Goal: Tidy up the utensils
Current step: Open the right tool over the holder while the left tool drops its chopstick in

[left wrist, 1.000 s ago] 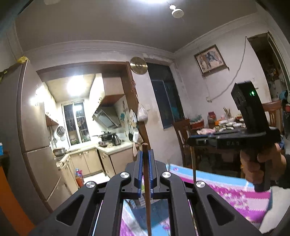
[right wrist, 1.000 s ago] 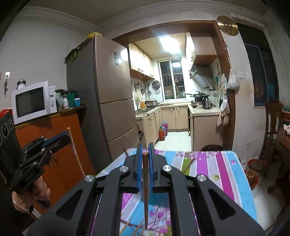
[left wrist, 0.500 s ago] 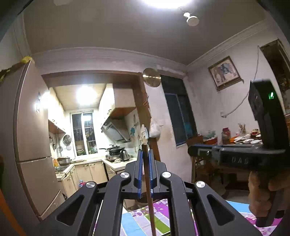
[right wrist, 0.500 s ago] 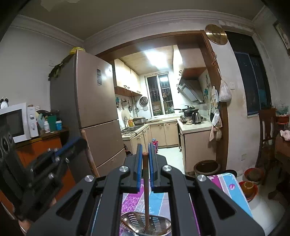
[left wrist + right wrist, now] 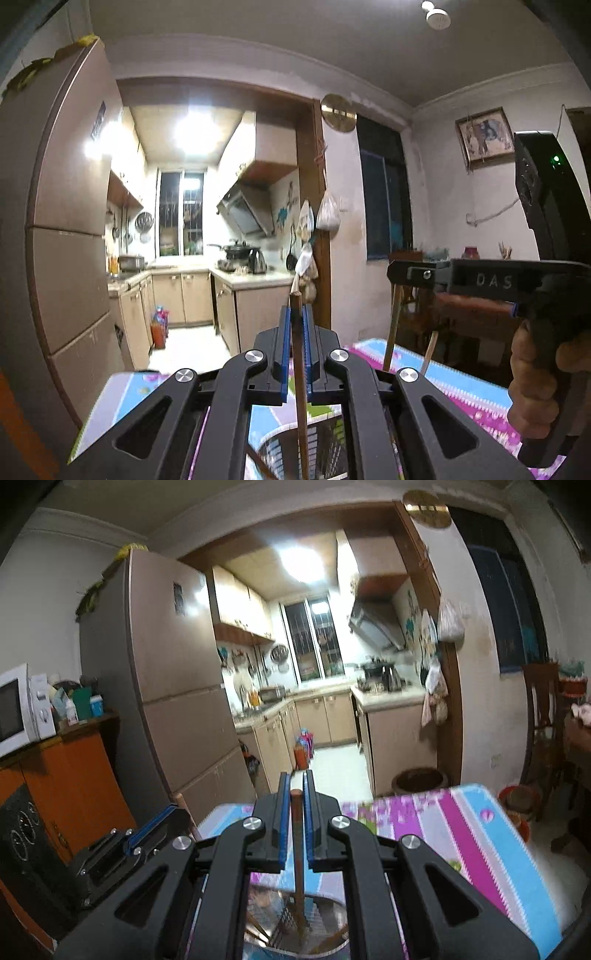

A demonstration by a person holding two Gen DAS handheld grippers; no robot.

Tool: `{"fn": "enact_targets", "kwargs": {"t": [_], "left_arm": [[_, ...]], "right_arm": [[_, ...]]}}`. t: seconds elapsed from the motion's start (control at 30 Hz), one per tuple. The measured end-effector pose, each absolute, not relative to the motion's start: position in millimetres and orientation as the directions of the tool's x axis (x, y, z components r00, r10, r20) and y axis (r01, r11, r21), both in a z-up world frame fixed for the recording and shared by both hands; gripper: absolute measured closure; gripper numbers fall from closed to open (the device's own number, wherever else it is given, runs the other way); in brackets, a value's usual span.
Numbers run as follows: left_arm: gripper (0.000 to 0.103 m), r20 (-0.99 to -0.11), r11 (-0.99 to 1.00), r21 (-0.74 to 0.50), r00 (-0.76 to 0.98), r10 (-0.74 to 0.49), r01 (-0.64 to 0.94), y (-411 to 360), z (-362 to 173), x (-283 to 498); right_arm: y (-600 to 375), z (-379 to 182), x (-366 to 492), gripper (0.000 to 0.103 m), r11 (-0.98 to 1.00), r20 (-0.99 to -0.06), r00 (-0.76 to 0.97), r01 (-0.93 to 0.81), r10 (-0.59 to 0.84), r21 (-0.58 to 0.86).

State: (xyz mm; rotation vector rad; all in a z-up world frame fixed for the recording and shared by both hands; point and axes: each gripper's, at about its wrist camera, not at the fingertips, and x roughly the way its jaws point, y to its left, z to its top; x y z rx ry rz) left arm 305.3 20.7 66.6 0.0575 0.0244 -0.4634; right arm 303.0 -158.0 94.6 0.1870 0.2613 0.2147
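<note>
Both wrist views have dropped back toward the table compared with half a second earlier, when they pointed up at the ceiling and kitchen doorway; the striped tablecloth again fills the lower part of each picture.

Largest in view is the room itself: a tall refrigerator on the left and the lit kitchen beyond the doorway.

Lower down, a shiny metal utensil holder sits on the cloth directly under both grippers, with other sticks leaning inside it.

Each gripper carries one upright wooden chopstick. The left gripper is closed tight on its chopstick, whose lower end reaches down to the holder's mouth. The right gripper is likewise clamped on a second chopstick, which points down into the same holder. From the left view, the right gripper's chopstick shows beneath it, above the cloth.

Judging by this, both chopsticks are lined up over the holder and about ready to be let go into it.
</note>
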Motion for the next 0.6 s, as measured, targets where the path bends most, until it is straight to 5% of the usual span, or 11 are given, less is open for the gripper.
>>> {"fn": "enact_targets", "kwargs": {"t": [0.13,0.23,0.53,0.6], "left_arm": [[0.095,-0.061,0.903,0.076,0.906,-0.419,0.422,18.1,52.1,300.9],[0.095,-0.046,0.906,0.102,0.911,-0.409,0.411,19.2,59.2,294.6],[0.094,0.086,0.931,0.113,0.93,-0.356,0.346,69.7,118.1,217.7],[0.068,0.125,0.94,0.105,0.934,-0.336,0.324,89.2,128.0,183.4]], "right_arm": [[-158.7,74.0,306.2,0.093,0.966,-0.293,0.934,-0.143,0.203,0.214],[-168.0,79.0,299.2,0.073,0.968,-0.275,0.945,-0.115,0.176,0.221],[-208.3,140.3,215.3,0.073,0.989,-0.112,0.99,-0.073,0.088,0.131],[-214.1,145.3,193.3,0.069,0.993,-0.086,0.993,-0.069,0.077,0.092]]}}
